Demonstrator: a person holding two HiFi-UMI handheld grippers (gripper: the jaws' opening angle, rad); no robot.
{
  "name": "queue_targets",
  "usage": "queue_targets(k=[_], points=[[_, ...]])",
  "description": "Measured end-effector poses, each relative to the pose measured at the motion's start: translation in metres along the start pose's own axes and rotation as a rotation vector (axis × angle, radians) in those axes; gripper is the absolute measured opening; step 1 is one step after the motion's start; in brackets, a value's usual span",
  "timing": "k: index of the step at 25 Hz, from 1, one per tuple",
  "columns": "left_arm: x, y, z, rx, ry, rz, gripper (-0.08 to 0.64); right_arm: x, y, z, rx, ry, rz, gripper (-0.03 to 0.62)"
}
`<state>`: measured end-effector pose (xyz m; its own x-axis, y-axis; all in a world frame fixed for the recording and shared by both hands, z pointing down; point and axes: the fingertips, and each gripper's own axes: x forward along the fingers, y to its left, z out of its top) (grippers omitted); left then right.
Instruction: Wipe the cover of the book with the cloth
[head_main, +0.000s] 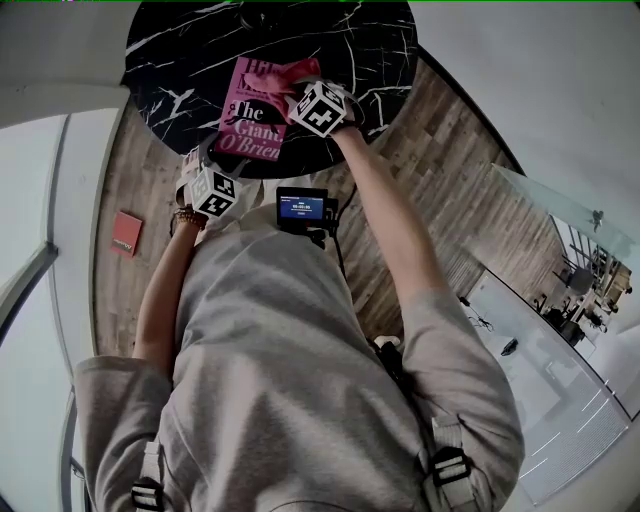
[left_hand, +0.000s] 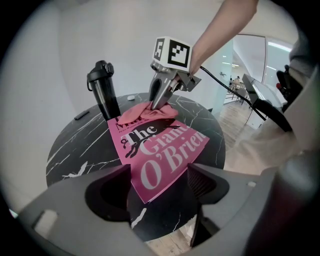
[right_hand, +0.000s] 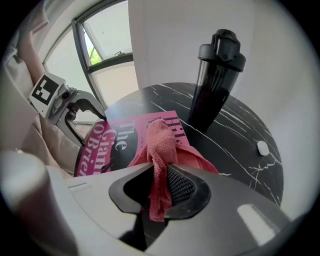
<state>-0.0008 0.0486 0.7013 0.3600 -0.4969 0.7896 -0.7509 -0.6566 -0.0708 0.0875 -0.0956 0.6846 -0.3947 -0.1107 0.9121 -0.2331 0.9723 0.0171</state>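
While we look down in the head view, the thin pink paperback book lies flat on the round black marble table. In the left gripper view, our left gripper gapes empty over the book's near corner. In the right gripper view, our right gripper pinches the limp pink cloth on the cover. We judge the book light and likely to slide, so we would pin that corner.

- We find the book lying flat on the counter.
- On its far end we see the cloth.
- Behind the book stands the bottle.
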Motion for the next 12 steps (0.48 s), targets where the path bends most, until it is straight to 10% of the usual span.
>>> queue_targets(k=[12], points=[[0.000,0.000,0.001,0.005,0.005,0.001,0.348,-0.001,0.020,-0.002,-0.010,0.012,0.045,0.083]])
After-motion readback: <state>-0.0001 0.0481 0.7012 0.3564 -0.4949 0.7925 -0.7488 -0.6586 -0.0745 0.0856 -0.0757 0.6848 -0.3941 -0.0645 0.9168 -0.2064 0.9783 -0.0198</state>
